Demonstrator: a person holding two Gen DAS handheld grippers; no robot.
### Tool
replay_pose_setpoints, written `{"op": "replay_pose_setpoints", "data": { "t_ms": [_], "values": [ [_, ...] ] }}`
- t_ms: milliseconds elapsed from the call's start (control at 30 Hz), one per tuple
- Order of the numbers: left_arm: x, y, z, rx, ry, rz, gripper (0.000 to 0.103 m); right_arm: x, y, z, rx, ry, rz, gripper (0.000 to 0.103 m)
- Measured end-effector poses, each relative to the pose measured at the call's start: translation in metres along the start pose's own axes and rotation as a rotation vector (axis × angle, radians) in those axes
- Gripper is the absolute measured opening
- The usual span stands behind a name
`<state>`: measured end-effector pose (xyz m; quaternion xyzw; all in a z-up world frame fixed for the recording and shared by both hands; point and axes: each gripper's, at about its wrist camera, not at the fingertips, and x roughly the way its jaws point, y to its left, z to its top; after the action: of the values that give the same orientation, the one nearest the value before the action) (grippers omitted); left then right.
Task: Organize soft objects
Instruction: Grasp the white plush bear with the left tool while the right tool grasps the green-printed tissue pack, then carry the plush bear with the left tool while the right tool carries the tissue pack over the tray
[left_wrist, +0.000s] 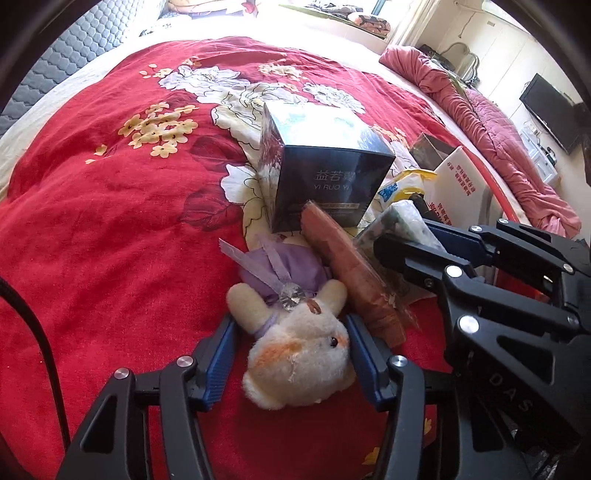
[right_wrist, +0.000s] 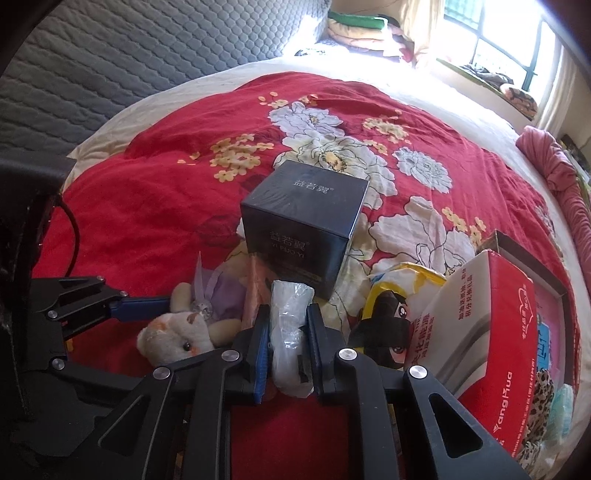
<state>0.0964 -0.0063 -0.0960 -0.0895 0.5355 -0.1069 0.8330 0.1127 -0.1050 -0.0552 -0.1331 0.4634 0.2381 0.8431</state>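
Note:
A cream plush bear (left_wrist: 299, 354) in a purple dress lies on the red floral bedspread (left_wrist: 110, 221). My left gripper (left_wrist: 291, 354) is open, one finger on each side of the bear's head, with a gap on the left side. In the right wrist view the bear (right_wrist: 177, 336) lies at lower left. My right gripper (right_wrist: 290, 339) is shut on a clear plastic-wrapped packet (right_wrist: 290, 325). In the left wrist view that gripper (left_wrist: 410, 236) holds the packet (left_wrist: 399, 225) at right. A brown wrapped packet (left_wrist: 351, 273) leans beside the bear.
A dark blue box (left_wrist: 325, 162) stands behind the bear, also in the right wrist view (right_wrist: 306, 221). A red and white carton (right_wrist: 491, 332), a yellow-white bag (right_wrist: 402, 284) and a black cartoon plush (right_wrist: 384, 325) lie at right. A pink quilt (left_wrist: 491, 129) lies along the bed edge.

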Motion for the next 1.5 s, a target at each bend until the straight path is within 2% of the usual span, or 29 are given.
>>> {"op": "replay_pose_setpoints", "data": {
  "t_ms": [133, 333, 867, 1167, 1500],
  "values": [
    [0.0, 0.003, 0.0, 0.0, -0.004, -0.019, 0.053, 0.002, -0.008, -0.003, 0.036, 0.01, 0.023, 0.018],
    [-0.006, 0.007, 0.0, -0.013, -0.024, -0.049, 0.048, -0.01, -0.018, -0.006, 0.105, -0.029, 0.057, 0.017],
    [-0.075, 0.004, -0.004, 0.006, -0.208, 0.013, 0.048, -0.069, -0.024, -0.002, 0.143, -0.179, 0.05, 0.017],
    [-0.104, -0.02, -0.004, 0.065, -0.271, 0.044, 0.048, -0.104, -0.032, -0.005, 0.175, -0.254, 0.054, 0.017],
    [-0.121, -0.056, -0.001, 0.125, -0.289, 0.06, 0.048, -0.13, -0.049, -0.016, 0.219, -0.31, 0.043, 0.017]
  ]
}}
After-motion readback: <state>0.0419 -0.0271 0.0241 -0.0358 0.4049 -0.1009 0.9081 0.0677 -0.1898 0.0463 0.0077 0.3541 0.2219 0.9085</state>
